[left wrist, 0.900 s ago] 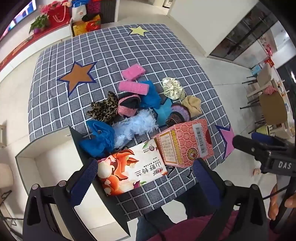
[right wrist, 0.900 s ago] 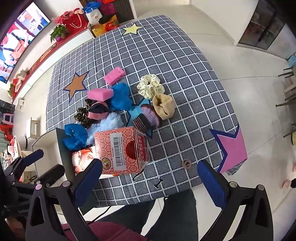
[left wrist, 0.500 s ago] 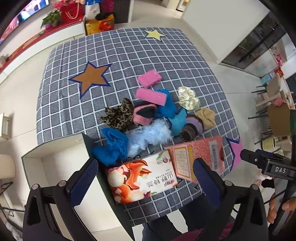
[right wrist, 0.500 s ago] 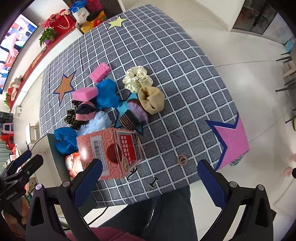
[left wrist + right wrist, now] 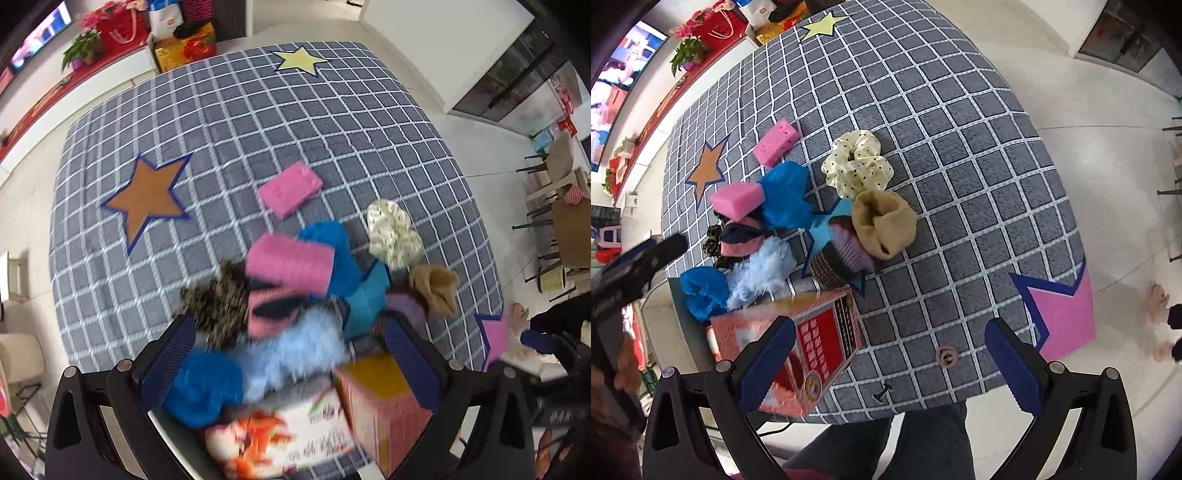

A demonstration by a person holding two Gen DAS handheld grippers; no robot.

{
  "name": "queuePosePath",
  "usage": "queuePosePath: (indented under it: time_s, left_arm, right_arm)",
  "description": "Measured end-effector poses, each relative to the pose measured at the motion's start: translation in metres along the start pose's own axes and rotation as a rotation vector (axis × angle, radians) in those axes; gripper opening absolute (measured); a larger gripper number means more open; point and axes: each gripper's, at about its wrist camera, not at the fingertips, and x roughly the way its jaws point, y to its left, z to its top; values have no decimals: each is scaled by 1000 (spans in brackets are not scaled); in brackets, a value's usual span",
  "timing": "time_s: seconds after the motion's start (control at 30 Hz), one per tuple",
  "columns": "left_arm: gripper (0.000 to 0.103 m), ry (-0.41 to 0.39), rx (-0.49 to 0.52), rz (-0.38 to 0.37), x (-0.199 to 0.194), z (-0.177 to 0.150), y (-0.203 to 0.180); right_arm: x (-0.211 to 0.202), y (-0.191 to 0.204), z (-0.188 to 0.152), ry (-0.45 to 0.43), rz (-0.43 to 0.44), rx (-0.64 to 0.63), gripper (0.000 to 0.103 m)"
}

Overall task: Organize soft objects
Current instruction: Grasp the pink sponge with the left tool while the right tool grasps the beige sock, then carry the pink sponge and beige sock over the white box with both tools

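While both tongs point steeply down over the scene, the parts are these, from largest to smallest:

Tabletop [image 5: 960, 155]: covered with a grey cloth with white checks and sewn stars; an orange star [image 5: 151, 195] is on the left side, a pink star [image 5: 1060, 317] at the near right corner.
Soft pile: it lies in the near-middle of the tabletop, many pieces touching each other.
Left tongs [image 5: 291, 354]: jaws wide, nothing between the pads; they hang over the near edge of the pile.
Right tongs [image 5: 890, 365]: jaws wide, holding nothing, over the near edge of the tabletop.
Pink box [image 5: 809, 343]: at the near edge, tilted, blurred in both views.
Tissue pack [image 5: 280, 439]: just left of the pink box, blurred.
Light blue fluffy piece [image 5: 761, 269]: between a blue cloth ball [image 5: 701, 288] and the box.
Cream dotted scrunchie [image 5: 857, 166]: touching a tan scrunchie [image 5: 882, 225].
Pink sponge [image 5: 290, 188]: alone, just behind the pile.
Second pink sponge [image 5: 737, 199]: on top of the pile.
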Motion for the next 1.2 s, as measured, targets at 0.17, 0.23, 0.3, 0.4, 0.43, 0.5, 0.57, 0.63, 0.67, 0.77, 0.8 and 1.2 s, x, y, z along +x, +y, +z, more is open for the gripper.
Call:
queuePosePath:
  time_s: [0.17,0.23,0.3,0.4,0.43,0.5,0.57,0.63,0.67,0.77,0.8,1.2]
  left_arm:
    - [103,49,48,22,35,28,-11]
    - [102,84,63,24,51,33,-13]
    - [102,118,72,29,63,35,-13]
    - [102,165,74,28,80,36,-12]
    - [102,171,76,30,83,37,-12]
    - [102,197,77,42,91,38,-12]
    - [99,205,75,79,95,38,-11]
    - [89,202,77,97,98,40,-12]
    - [77,199,71,100,100,41,-11]
    - [77,173,43,70,102,42,-10]
    - [77,162,40,64,102,42,-10]
    - [77,-10,51,149,34,44,-19]
  right_arm:
    - [18,-3,23,24,33,-7,103]
    - [25,-4,33,30,36,-10,103]
    - [34,-5,44,37,37,-13,103]
    - [52,-7,59,65,64,-2,103]
    - [57,-7,63,73,73,3,103]
    - [70,-7,71,95,84,10,103]
    - [85,-6,78,124,109,17,103]
    - [99,-7,82,157,143,34,103]
    - [105,-8,83,172,161,45,103]
    - [116,-13,84,205,186,68,78]
    - [119,-15,84,226,187,67,56]
    - [85,-54,85,202,266,120,26]
